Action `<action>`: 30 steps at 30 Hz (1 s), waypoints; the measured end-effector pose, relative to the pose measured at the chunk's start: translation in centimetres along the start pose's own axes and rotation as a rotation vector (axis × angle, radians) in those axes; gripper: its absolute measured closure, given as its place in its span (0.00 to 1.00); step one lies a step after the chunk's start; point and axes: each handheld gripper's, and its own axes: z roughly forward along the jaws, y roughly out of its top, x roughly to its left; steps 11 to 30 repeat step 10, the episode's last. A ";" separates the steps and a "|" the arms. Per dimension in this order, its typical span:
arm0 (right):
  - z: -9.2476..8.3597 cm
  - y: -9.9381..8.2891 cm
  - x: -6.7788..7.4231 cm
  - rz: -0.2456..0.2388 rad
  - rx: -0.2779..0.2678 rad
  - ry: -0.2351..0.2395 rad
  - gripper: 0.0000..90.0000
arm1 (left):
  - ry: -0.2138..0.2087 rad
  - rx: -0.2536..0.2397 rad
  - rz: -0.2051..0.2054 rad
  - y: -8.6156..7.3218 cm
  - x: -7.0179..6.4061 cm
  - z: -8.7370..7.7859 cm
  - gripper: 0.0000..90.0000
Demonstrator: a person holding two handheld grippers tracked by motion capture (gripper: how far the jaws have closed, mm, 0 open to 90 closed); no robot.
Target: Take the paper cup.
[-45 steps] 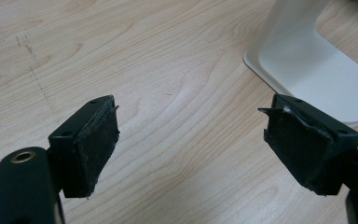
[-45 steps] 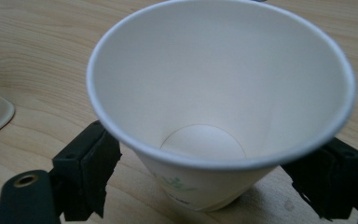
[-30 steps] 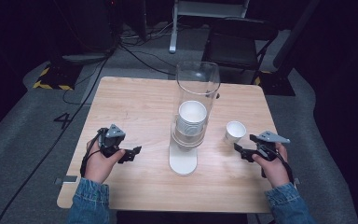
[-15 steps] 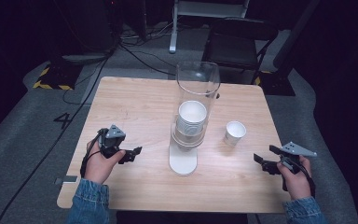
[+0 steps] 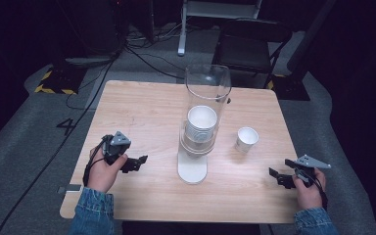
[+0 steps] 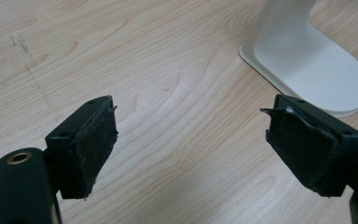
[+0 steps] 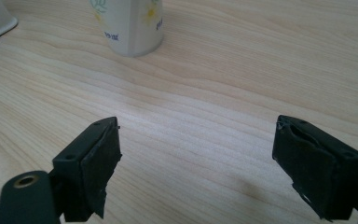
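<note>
I see my left gripper [image 5: 139, 161] at lower left of the high view, jaws spread over bare table [image 5: 142, 112]. My right gripper [image 5: 275, 175] sits lower right, jaws apart too. The paper cup [image 5: 246, 139] stands right of the cup dispenser [image 5: 203, 127], at centre.

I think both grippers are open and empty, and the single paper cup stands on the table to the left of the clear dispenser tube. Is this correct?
Not quite. The single paper cup stands to the right of the clear dispenser tube, as the high view shows. The rest holds: the left gripper and the right gripper are both open and empty above the table.
</note>
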 end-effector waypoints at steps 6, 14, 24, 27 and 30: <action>0.4 -0.2 0.1 -0.009 0.011 0.008 0.17 | -0.012 0.005 0.006 0.0 -0.1 0.1 0.18; 0.5 -0.2 0.2 -0.013 0.008 0.004 0.18 | -0.017 0.008 0.009 0.1 -0.2 0.1 0.18; 0.5 -0.2 0.2 -0.013 0.008 0.004 0.18 | -0.017 0.008 0.009 0.1 -0.2 0.1 0.18; 0.5 -0.2 0.2 -0.013 0.008 0.004 0.18 | -0.017 0.008 0.009 0.1 -0.2 0.1 0.18; 0.5 -0.2 0.2 -0.013 0.008 0.004 0.18 | -0.017 0.008 0.009 0.1 -0.2 0.1 0.18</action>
